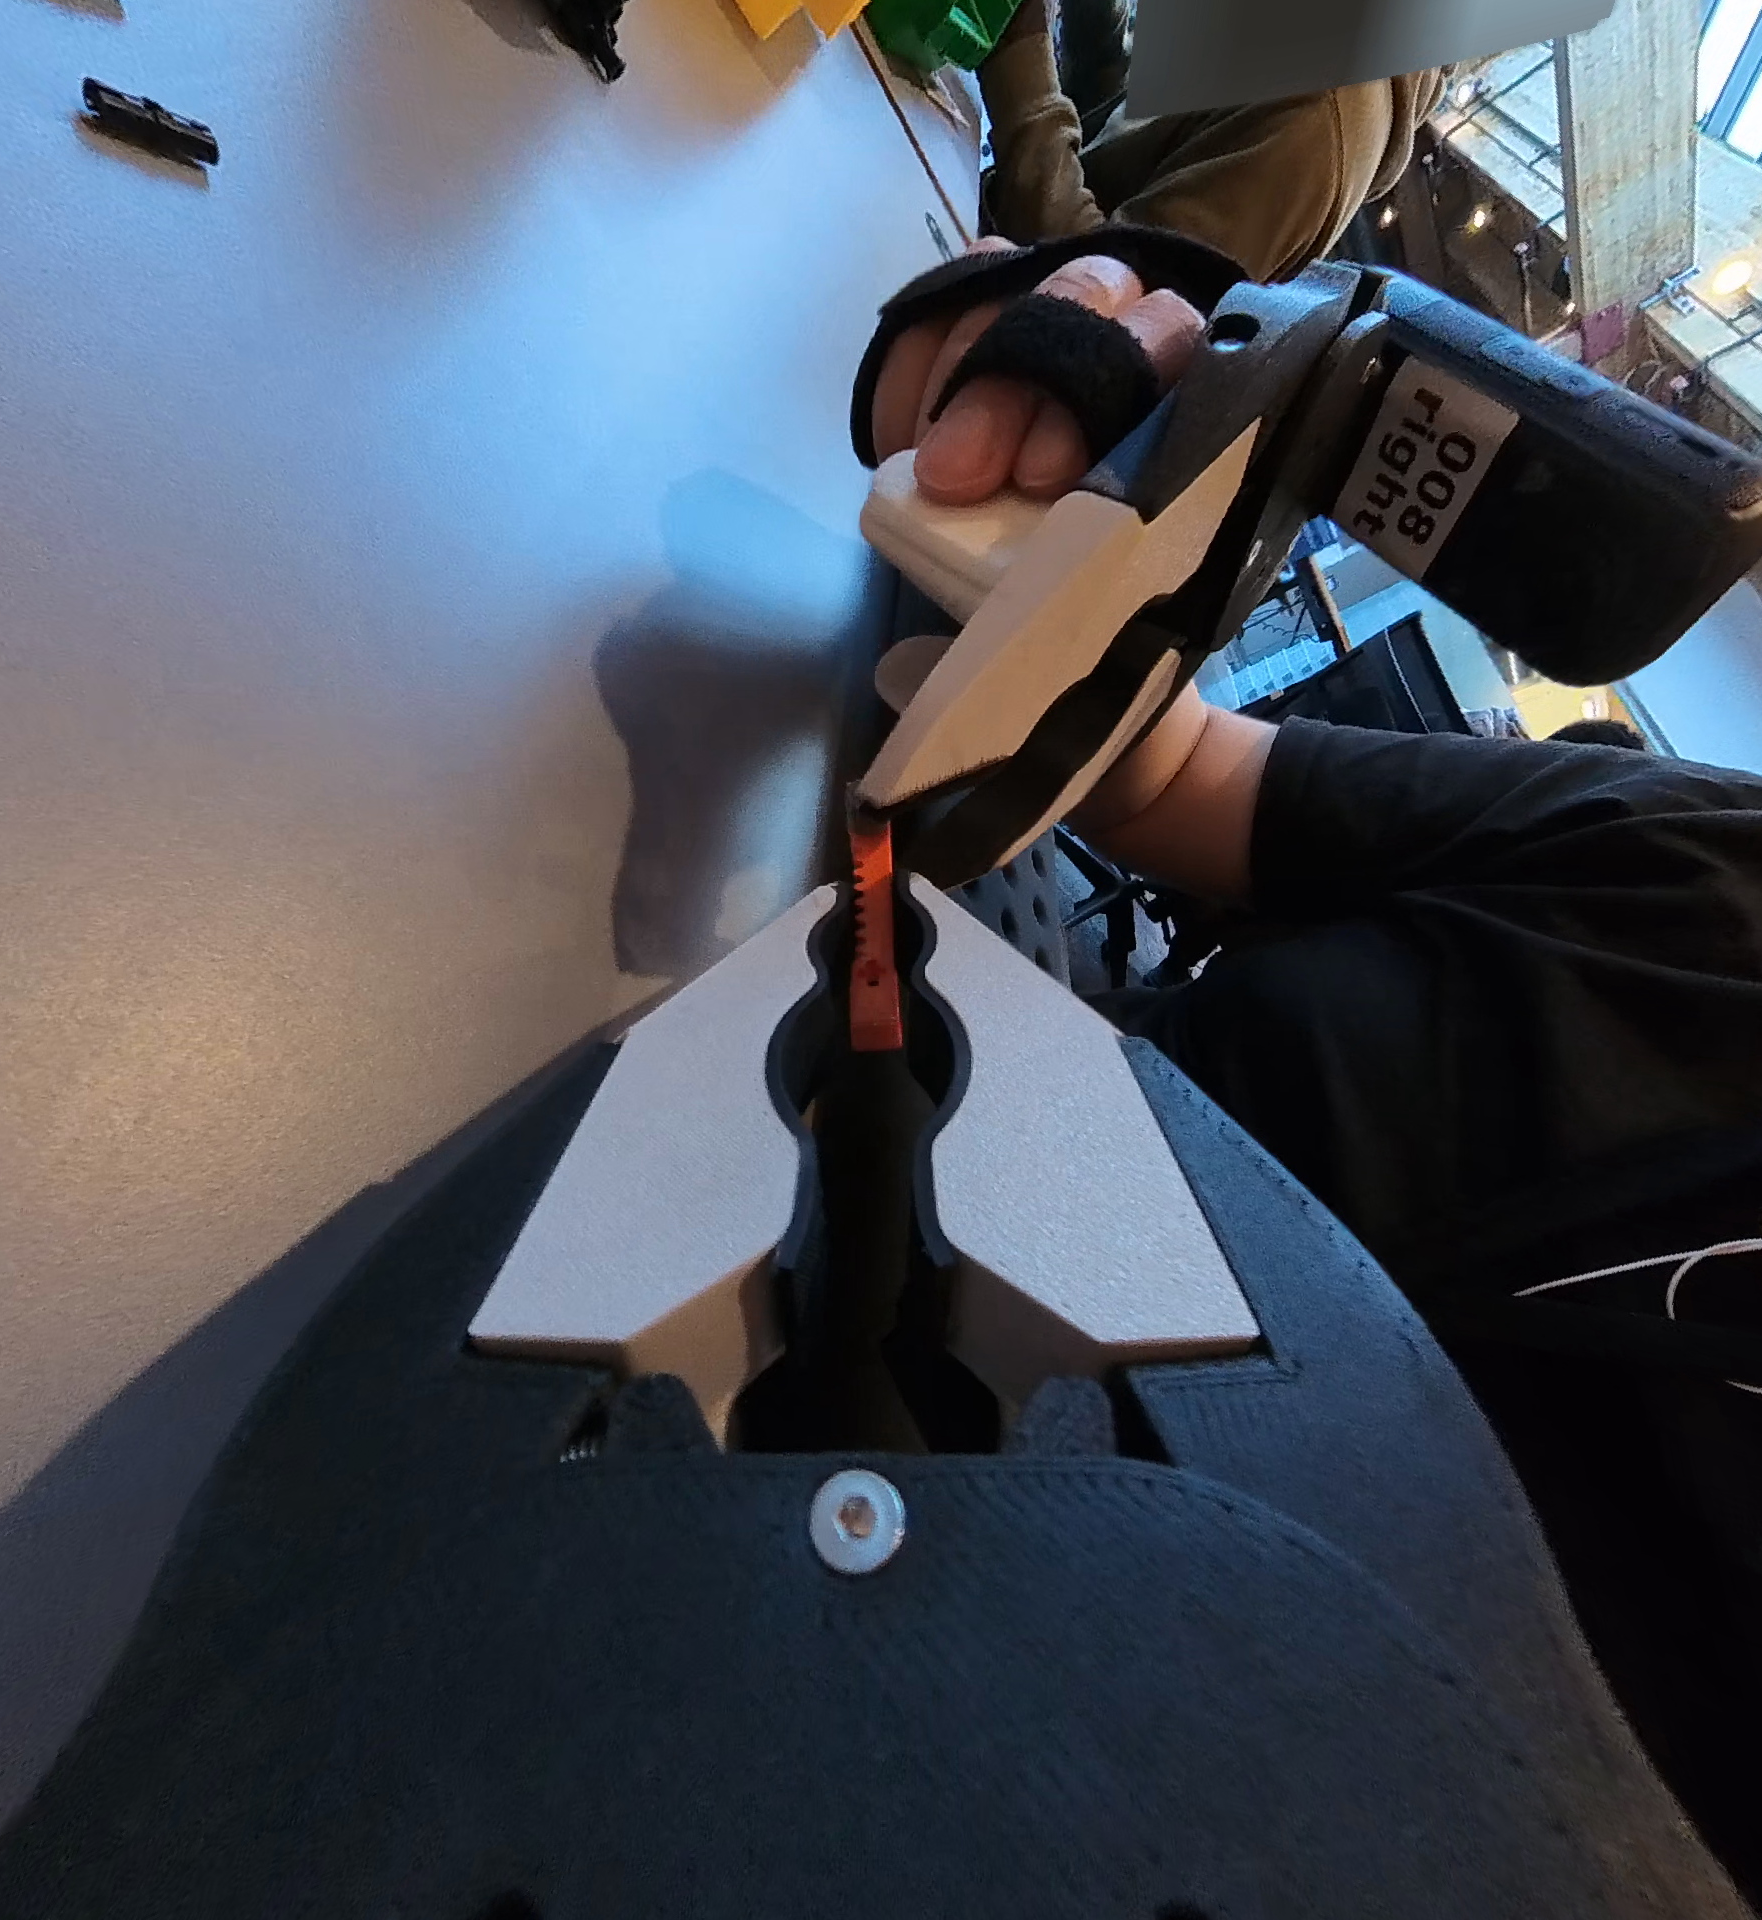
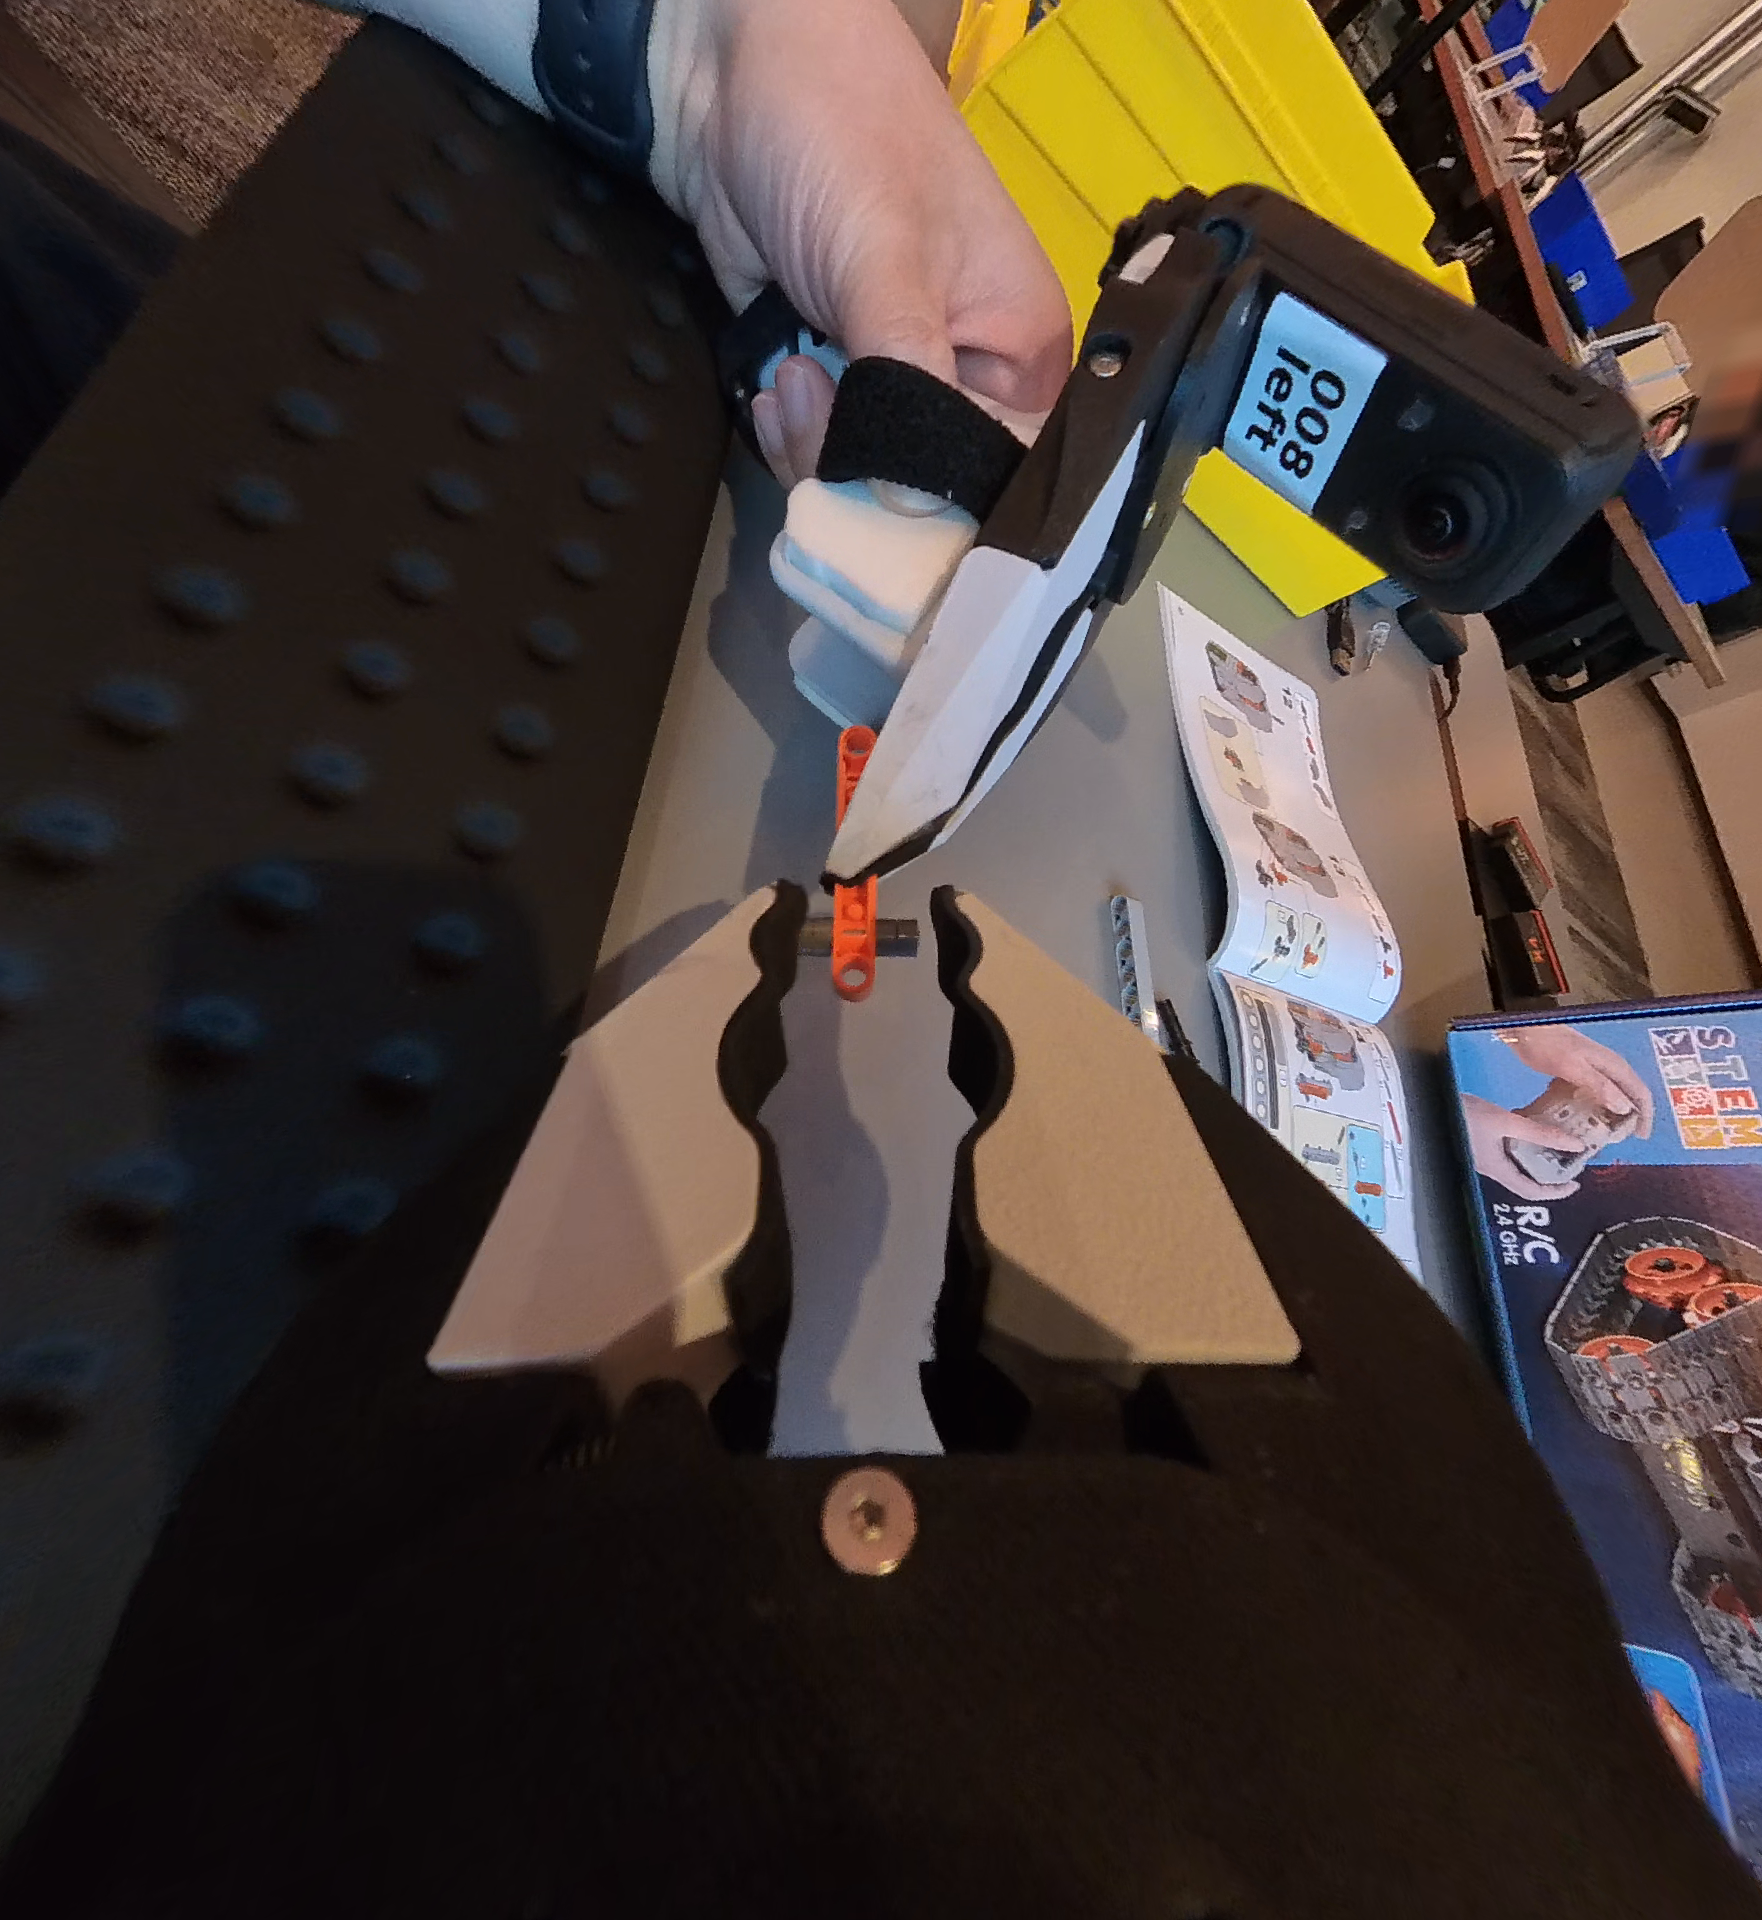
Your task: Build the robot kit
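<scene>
Nearby, the left gripper (image 2: 861,878) pinched a slim orange holed plastic beam (image 2: 853,945); the right gripper (image 2: 861,914) gaped wide beside its grey pin (image 2: 898,928).

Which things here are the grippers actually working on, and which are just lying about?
In hand: left gripper, shut on orange beam; grey pin through it, between the open jaws of the right gripper.
Lying about: booklet, box, yellow bin, grey strip, black part.
</scene>
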`<action>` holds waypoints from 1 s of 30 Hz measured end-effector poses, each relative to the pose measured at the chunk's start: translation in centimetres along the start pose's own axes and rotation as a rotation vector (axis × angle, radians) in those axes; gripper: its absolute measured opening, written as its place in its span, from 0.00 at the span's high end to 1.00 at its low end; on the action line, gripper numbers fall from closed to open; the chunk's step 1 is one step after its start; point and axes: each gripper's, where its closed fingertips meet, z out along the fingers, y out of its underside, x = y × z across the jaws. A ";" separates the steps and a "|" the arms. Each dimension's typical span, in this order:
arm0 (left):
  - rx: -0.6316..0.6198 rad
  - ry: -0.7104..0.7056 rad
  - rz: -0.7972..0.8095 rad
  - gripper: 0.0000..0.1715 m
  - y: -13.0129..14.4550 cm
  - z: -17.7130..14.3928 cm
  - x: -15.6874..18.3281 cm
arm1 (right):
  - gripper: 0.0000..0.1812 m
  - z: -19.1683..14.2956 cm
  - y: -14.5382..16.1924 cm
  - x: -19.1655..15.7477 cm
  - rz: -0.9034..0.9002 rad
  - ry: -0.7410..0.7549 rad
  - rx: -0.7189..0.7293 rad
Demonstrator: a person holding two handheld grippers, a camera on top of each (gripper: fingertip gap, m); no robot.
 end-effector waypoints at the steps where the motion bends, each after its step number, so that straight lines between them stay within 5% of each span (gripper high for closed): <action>1: 0.008 0.004 -0.004 0.98 -0.1 -0.1 0.0 | 0.85 -0.1 0.0 -0.1 0.010 -0.010 0.001; 30: -0.033 -0.011 0.018 0.98 0.3 0.2 -0.2 | 0.88 0.3 1.3 -0.5 -0.029 -0.026 -0.105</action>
